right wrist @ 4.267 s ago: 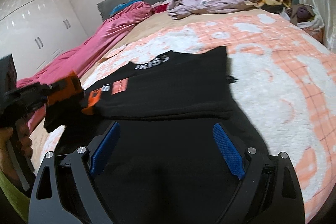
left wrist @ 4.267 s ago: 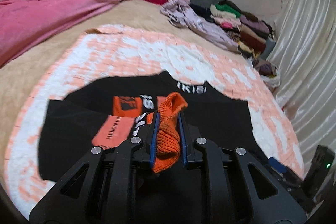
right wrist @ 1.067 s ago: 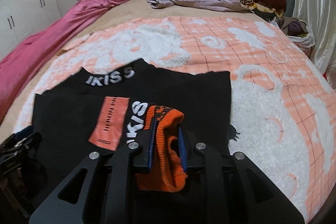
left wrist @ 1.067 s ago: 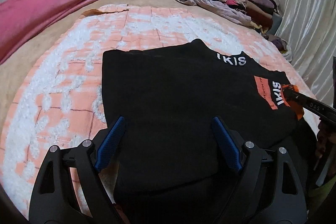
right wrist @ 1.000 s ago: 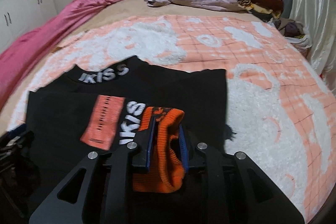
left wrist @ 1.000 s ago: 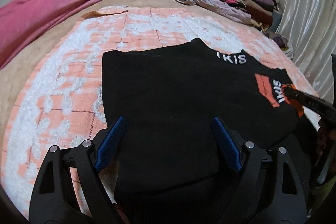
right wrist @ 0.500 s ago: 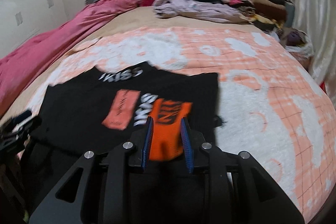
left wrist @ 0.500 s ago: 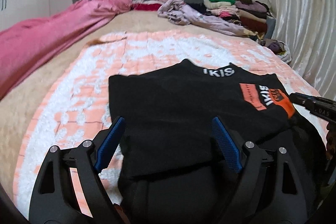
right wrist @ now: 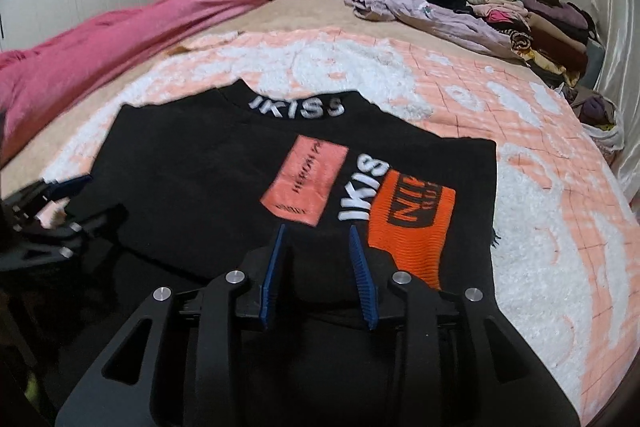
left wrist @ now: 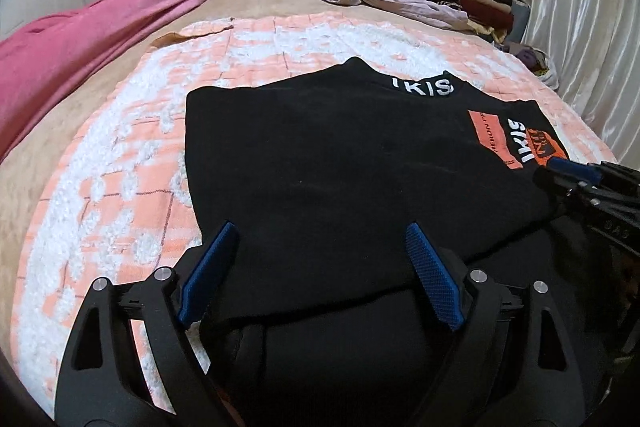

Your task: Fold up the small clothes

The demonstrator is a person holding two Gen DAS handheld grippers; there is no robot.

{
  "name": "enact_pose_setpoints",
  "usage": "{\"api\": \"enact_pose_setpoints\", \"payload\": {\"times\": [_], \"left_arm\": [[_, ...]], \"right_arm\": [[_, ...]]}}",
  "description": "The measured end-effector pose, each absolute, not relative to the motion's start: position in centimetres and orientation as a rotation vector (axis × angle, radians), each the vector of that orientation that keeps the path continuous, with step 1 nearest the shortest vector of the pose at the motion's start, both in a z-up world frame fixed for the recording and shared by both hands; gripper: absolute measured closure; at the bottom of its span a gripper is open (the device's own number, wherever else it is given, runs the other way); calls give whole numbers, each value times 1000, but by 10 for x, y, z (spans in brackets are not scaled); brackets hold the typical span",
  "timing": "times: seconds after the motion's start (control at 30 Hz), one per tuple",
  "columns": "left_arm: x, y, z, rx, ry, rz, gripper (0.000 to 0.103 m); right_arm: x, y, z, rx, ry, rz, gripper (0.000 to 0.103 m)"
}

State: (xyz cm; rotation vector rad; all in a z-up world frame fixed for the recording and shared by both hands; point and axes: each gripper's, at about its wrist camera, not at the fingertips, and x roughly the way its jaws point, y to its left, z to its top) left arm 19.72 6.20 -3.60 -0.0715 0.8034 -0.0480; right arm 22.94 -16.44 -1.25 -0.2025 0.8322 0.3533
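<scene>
Peach-and-white bedding (right wrist: 520,131) on the bed carries the black sweater (left wrist: 340,163), lying flat with both sleeves folded across the body; the orange cuff (right wrist: 412,227) rests on top. Judged remaining: the lengthwise fold of hem to collar. Pink blanket (left wrist: 80,39) and clothes pile (right wrist: 520,15) lie well apart, obstructing nothing. Left hand-held gripper (left wrist: 320,271) hovers fully spread, empty; right hand-held gripper (right wrist: 318,267) stands parted, gripping nothing, just beside the cuff.

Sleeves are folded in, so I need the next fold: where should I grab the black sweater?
A guess: take the black sweater at its near bottom hem, one gripper per corner, coming from the near edge. The hem lies closest, and the collar lies far, so lifting it forward halves the length.
</scene>
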Motion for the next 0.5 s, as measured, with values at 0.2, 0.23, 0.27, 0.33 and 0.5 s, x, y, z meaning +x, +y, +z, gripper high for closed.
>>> {"api": "enact_pose_setpoints", "payload": {"times": [0.2,0.23,0.27,0.33,0.5], "left_arm": [[196,61,-36,-72,803,-49,24],[196,62,-36,-73,803,-49,24],[196,62,-36,-74,802,-50,24],[195,62,-36,-79,801,-52,24],[197,62,-35,-74,800,-49,24]], "right_arm": [[239,-189,-26,-125,879,304,67],[239,-188,-25,-128,879,302,67],[238,-187,-23,-126,878,300,65],[234,-187,-16,-100,861,316,65],[229,-171,3,-78,816,386,65]]}}
